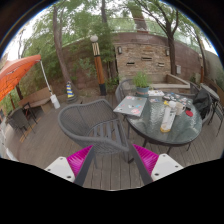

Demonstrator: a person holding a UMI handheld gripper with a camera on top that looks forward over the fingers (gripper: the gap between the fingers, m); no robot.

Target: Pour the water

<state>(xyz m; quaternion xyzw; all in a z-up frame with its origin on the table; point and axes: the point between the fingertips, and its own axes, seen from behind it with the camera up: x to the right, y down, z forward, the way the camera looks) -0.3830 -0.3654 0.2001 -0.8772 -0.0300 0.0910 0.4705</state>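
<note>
The tool [112,160] is released, with its two pink pads [80,157] set wide apart and nothing between them. It is held up over a wooden deck [50,140] outside. Just ahead of the fingers stands a gray chair [92,122]. Beyond the chair is a round glass counter [165,128]. On the counter stands a tall bottle with yellow drink [168,118], well apart from the fingers. Near it lie some papers [131,105] and a few small things too tiny to tell. I cannot tell which of them holds water. Far back are a brick wall [150,55], a lamp post [97,62], trees, and an orange umbrella [17,72].
</note>
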